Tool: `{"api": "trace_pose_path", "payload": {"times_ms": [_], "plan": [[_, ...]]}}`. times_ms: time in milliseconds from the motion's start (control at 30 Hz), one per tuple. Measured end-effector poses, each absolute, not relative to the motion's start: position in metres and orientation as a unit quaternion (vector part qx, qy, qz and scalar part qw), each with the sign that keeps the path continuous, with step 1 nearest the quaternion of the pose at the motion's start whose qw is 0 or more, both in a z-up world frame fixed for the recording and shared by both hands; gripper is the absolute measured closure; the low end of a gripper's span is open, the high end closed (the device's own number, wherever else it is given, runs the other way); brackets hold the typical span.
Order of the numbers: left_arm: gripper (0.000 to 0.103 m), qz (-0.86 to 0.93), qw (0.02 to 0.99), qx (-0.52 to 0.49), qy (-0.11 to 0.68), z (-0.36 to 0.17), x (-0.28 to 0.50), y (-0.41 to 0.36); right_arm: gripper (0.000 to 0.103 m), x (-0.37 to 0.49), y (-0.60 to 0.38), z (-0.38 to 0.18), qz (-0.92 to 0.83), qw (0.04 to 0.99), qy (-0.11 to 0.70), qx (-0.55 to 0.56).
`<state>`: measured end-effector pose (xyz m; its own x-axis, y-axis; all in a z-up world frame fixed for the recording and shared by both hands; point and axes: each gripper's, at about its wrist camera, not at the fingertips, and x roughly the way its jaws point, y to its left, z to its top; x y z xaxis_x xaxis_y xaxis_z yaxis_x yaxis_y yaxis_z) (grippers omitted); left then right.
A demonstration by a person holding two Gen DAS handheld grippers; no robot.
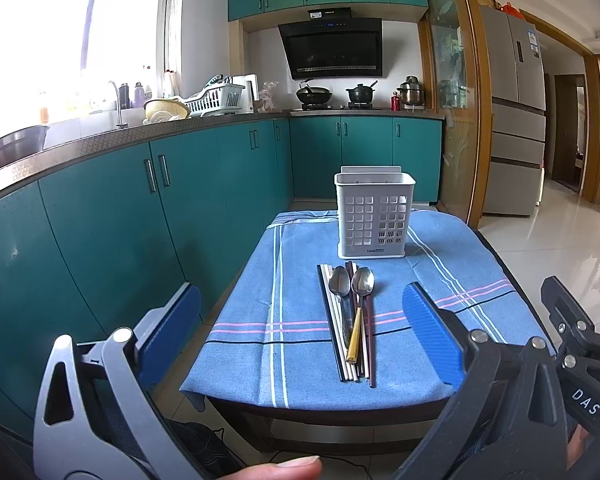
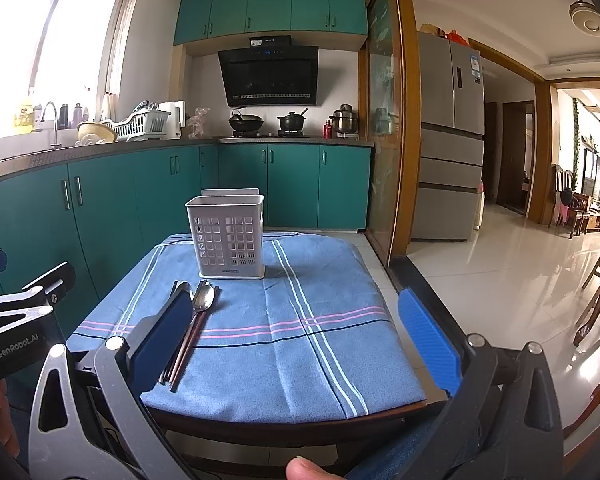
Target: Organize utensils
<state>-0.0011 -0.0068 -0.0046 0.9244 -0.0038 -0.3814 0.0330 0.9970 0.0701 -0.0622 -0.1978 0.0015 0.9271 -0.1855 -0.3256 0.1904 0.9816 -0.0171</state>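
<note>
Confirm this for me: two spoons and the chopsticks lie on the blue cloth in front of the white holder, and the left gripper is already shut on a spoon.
Not quite. The left gripper is open and holds nothing, as the left wrist view shows. The two spoons and the chopsticks do lie on the blue cloth in front of the white holder.

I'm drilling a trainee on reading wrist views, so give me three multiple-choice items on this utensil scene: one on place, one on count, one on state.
1. Where does the white perforated plastic utensil holder stand?
A. on the blue striped tablecloth, behind the utensils
B. on the kitchen counter
C. on the floor

2. How many metal spoons lie on the cloth?
A. one
B. two
C. four

3. How is the left gripper?
A. shut on a spoon
B. shut on chopsticks
C. open, holding nothing

Answers: 1 A, it stands beyond the spoon bowls; 2 B, two bowls lie side by side; 3 C, its blue pads stand wide apart.
</note>
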Motion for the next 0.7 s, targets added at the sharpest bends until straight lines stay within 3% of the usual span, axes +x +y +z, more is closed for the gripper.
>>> {"api": "trace_pose_path", "payload": {"times_ms": [700], "plan": [[0.003, -0.013, 0.98, 0.038, 0.195, -0.003, 0.0, -0.01, 0.003, -0.067, -0.195, 0.01, -0.098, 0.983, 0.158, 0.005]]}}
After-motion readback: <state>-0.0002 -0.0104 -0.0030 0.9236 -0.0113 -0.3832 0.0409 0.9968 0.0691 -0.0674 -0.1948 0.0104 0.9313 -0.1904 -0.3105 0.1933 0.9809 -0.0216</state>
